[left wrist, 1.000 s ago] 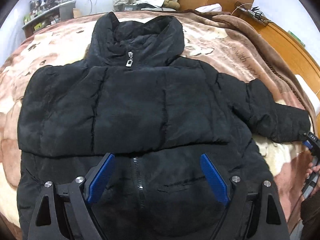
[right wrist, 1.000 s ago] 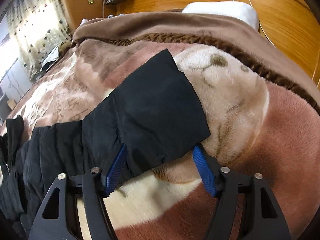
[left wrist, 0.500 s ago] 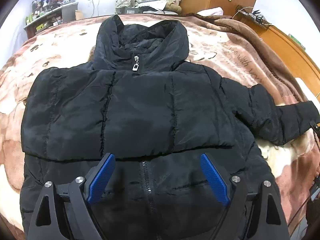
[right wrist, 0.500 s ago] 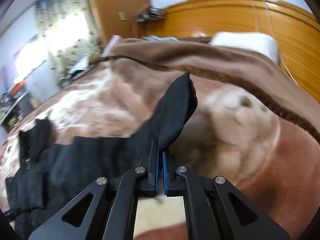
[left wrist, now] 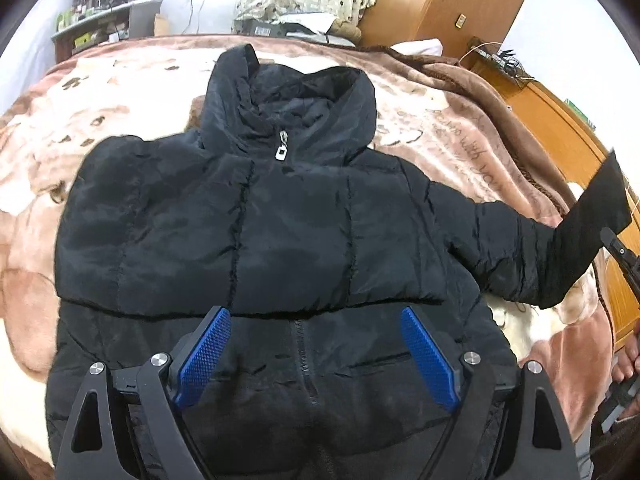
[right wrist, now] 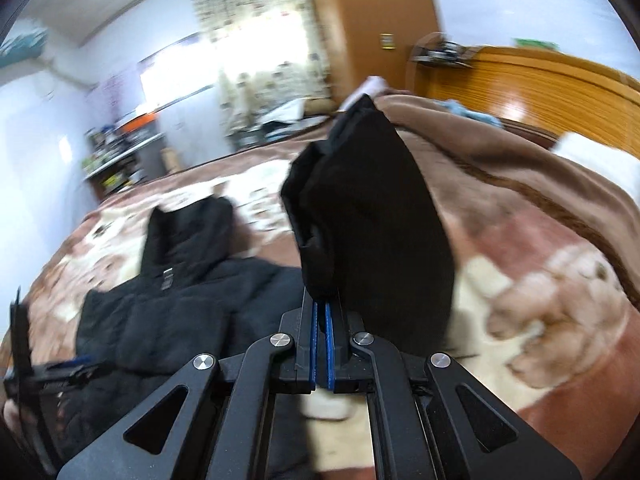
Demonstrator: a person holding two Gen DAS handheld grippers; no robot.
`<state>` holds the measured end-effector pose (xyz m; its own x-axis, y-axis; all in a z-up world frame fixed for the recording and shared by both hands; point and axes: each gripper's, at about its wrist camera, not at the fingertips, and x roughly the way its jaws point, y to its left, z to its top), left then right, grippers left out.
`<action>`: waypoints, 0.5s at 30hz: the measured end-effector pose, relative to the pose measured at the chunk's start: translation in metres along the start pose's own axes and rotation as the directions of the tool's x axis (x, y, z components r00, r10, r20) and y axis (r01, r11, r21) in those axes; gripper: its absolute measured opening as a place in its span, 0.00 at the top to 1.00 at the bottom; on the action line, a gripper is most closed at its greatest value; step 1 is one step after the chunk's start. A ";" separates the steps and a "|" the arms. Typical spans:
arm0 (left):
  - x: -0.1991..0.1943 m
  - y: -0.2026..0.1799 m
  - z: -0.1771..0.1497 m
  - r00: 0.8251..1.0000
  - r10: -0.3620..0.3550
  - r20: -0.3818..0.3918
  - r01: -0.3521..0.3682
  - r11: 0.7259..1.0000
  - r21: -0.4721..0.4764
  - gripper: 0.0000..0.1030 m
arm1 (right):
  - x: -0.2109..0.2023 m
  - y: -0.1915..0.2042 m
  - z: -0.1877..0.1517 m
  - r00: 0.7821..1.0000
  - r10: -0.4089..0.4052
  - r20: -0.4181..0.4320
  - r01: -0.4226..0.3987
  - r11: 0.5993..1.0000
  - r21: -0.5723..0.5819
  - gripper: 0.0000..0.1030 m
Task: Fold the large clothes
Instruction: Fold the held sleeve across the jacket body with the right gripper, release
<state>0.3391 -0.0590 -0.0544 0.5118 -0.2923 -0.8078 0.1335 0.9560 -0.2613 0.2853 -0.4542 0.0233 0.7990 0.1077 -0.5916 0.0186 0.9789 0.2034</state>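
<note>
One sleeve down, one to go, by the look of it. The black puffer jacket lies front-up on the plush blanket covering the bed, zipped to the collar, hood toward the far side. Its other sleeve seems to lie folded across the chest already (that wide band running over the front, though it's hard to be sure).

So the step in hand is the second sleeve fold. The right gripper has its jaws pinched together on the cuff of the outstretched sleeve, which stands up off the blanket, with the cuff fabric rising above the fingertips. Next move, I'd guess: carry that cuff across toward the zipper and lay it flat over the chest, without dragging the shoulder along. Puffy fabric is springy, so it may want pressing down before letting go.

Pose-wise, the right gripper is angled down moderately and aimed across the bed toward the jacket body (its view is quite blurred). The left gripper hovers over the lower front near the hem, tilted steeply down, jaws wide apart with nothing between the pads, not touching the jacket as far as I can tell. It looks well placed to pin the body if it shifts.
</note>
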 end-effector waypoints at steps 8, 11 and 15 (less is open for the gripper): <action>-0.012 0.019 0.005 0.993 -0.117 0.008 0.118 0.990 -0.072 0.16 | 0.036 0.076 -0.025 0.983 0.148 -0.112 -0.159 0.982 -0.101 0.97; -0.014 0.019 0.007 0.994 -0.104 0.015 0.105 0.993 -0.053 0.16 | 0.055 0.098 -0.041 0.969 0.179 -0.172 -0.201 0.972 -0.122 0.97; -0.010 0.024 0.009 0.991 -0.135 0.006 0.135 0.988 -0.076 0.16 | 0.075 0.119 -0.063 0.945 0.206 -0.253 -0.249 0.957 -0.150 0.97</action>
<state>0.3449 -0.0331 -0.0478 0.4944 -0.4189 -0.7616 0.1366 0.9028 -0.4078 0.3098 -0.3186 -0.0456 0.6069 0.3476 -0.7148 -0.2712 0.9359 0.2248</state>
